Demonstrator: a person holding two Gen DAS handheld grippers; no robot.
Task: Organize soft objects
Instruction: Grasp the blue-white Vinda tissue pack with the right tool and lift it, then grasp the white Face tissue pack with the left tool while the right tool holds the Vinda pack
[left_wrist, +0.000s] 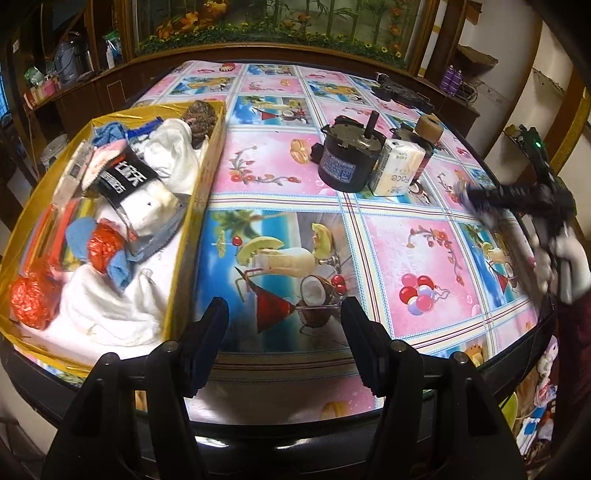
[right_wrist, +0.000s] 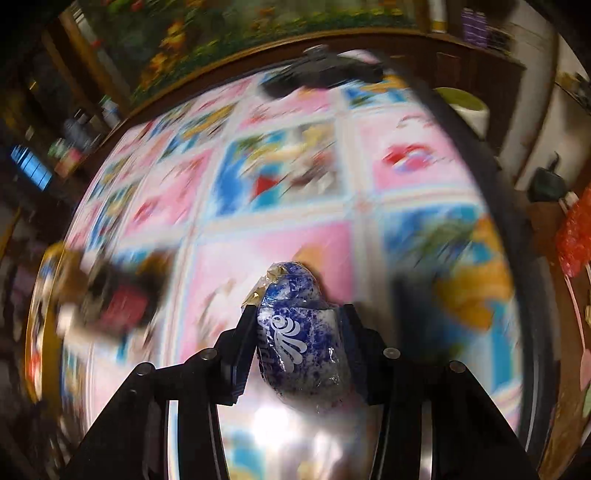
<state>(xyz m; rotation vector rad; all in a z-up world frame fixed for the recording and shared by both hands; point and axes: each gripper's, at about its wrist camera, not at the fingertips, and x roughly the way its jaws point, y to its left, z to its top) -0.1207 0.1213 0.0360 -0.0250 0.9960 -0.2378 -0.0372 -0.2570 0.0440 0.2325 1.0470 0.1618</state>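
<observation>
Squeezing a blue-and-white plastic packet (right_wrist: 301, 332) between my right fingers (right_wrist: 295, 345), above the tabletop (right_wrist: 258, 251); my left fingers (left_wrist: 284, 325) stand part open, empty; gold box (left_wrist: 207, 177) of soft things sits at ten o'clock.

Desk with patterned cover, several items standing on it.

The desk (left_wrist: 295, 236) carries a pink and blue picture-print cloth. On it: a yellow box (left_wrist: 192, 221) at the left edge, a dark round motor (left_wrist: 345, 158) beside a tissue pack (left_wrist: 397, 168), a brown spool (left_wrist: 428, 127) behind, and a black device (left_wrist: 397, 92) at the far side.
</observation>
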